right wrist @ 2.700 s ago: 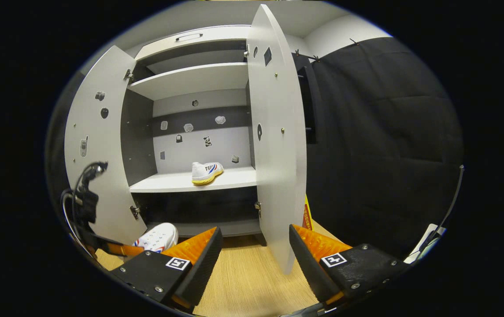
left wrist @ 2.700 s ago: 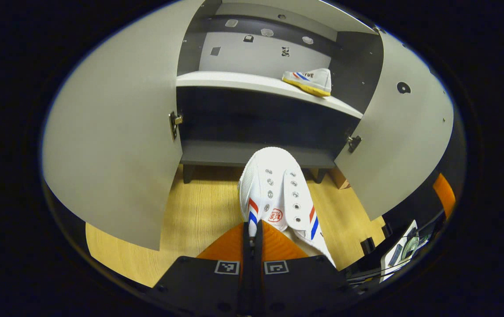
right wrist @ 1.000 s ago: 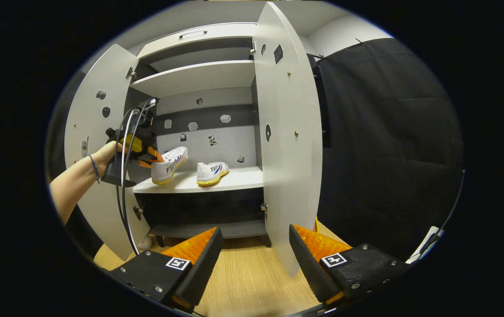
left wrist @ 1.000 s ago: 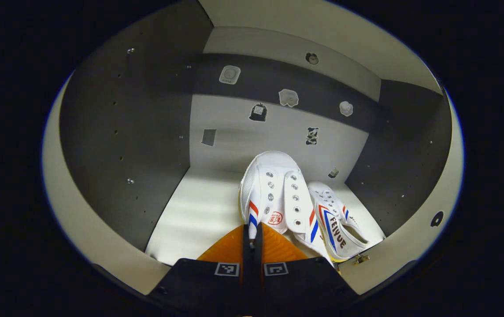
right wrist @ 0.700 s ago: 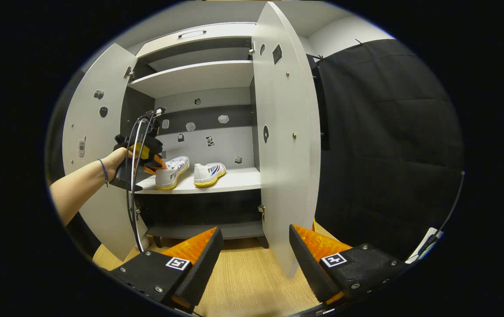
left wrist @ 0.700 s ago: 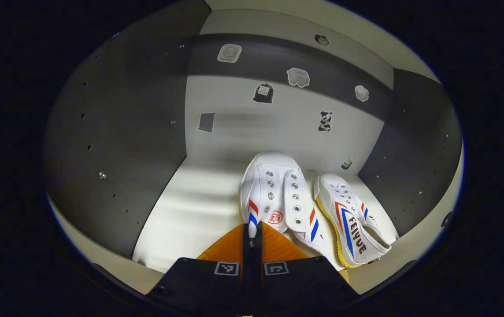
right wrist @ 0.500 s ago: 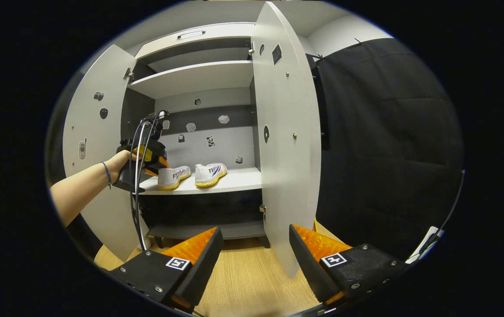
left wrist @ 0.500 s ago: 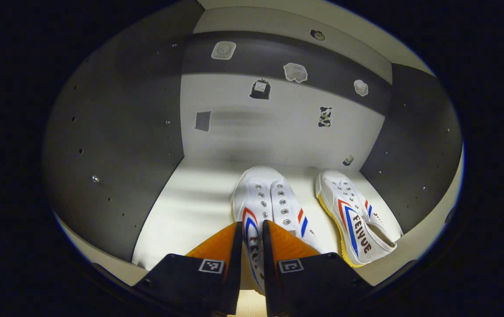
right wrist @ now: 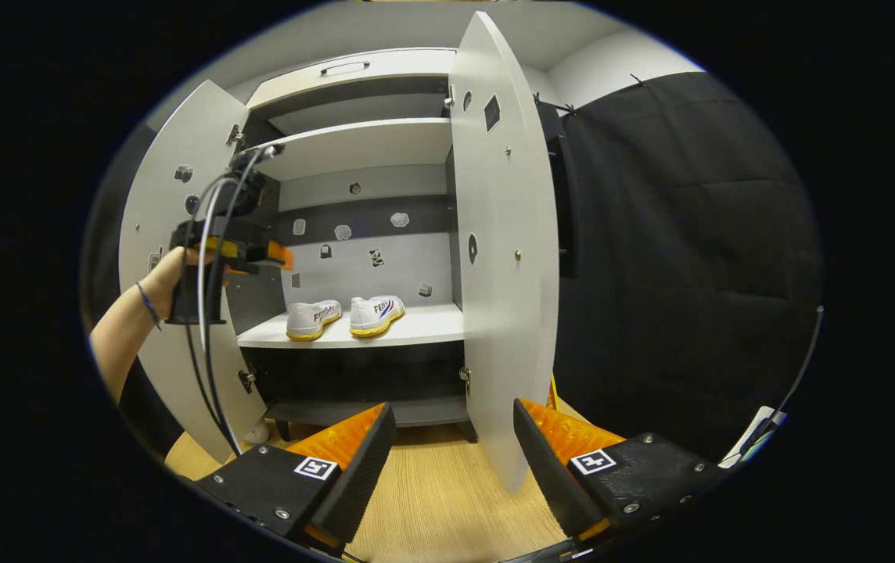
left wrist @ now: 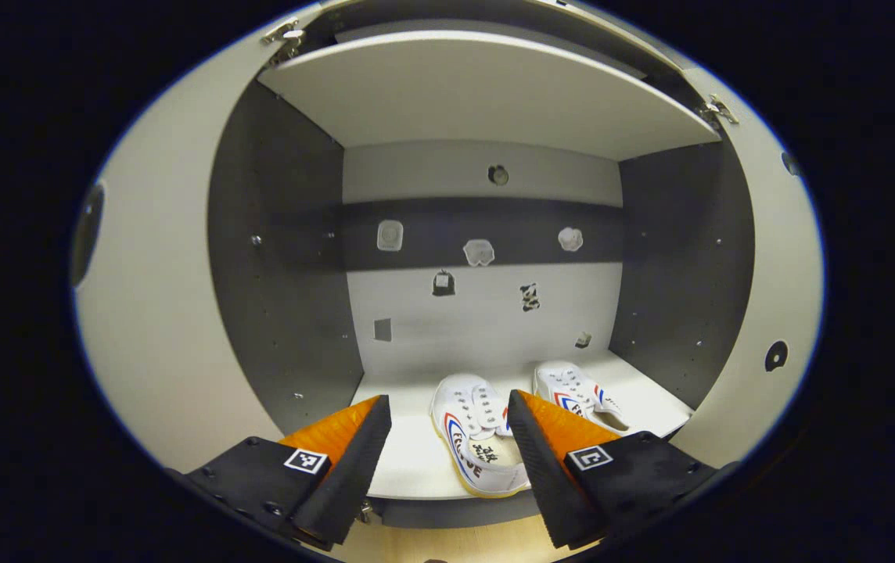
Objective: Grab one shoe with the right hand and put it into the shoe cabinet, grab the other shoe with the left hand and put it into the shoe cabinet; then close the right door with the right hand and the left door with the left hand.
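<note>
1. Both cabinet doors stand wide: left door [right wrist: 174, 234], right door [right wrist: 506, 258], with open wooden floor [right wrist: 432, 500] between.
2. Left gripper [left wrist: 447, 438] jaws spread, holding nothing; right gripper [right wrist: 451, 453] likewise.
3. Two white shoes, [left wrist: 475, 438] and [left wrist: 576, 391], sit side by side on the shelf [right wrist: 416, 320], apparently not touching.
</note>
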The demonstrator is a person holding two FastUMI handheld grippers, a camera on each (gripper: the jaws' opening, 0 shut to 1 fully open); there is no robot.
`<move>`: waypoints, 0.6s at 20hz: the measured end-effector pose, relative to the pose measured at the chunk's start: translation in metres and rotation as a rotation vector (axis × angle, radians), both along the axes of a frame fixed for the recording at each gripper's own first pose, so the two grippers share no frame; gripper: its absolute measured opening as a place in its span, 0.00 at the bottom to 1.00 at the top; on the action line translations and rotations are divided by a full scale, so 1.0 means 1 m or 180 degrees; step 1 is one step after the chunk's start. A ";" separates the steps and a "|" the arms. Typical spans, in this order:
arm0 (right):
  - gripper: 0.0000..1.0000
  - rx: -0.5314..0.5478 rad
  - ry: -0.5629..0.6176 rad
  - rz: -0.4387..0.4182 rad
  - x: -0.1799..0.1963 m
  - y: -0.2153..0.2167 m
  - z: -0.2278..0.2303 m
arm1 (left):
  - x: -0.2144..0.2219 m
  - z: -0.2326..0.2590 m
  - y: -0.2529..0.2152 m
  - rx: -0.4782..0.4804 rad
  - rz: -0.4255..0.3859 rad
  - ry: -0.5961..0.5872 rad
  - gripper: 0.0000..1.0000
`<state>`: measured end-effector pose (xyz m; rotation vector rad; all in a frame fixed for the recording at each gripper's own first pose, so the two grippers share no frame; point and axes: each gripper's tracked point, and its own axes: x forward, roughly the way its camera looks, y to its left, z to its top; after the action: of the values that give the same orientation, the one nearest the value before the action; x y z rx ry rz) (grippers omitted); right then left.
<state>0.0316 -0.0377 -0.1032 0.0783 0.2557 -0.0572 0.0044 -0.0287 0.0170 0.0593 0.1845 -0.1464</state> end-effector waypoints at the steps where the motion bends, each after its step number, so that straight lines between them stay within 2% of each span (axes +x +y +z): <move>1: 0.93 0.0008 -0.0006 -0.0011 -0.002 -0.003 0.001 | -0.014 0.016 0.000 0.0001 -0.0041 -0.0118 0.96; 6: 0.93 -0.0060 -0.0079 -0.0133 -0.012 -0.032 0.012 | -0.093 0.073 0.008 -0.0114 -0.0167 -0.0545 0.95; 12: 0.93 -0.0264 -0.0170 -0.0452 -0.021 -0.093 0.020 | -0.174 0.082 0.037 -0.0183 -0.0204 -0.0631 0.95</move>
<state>0.0103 -0.1302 -0.0835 0.0155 0.1940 -0.2065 -0.1695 0.0084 0.0989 0.0221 -0.0195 -0.2084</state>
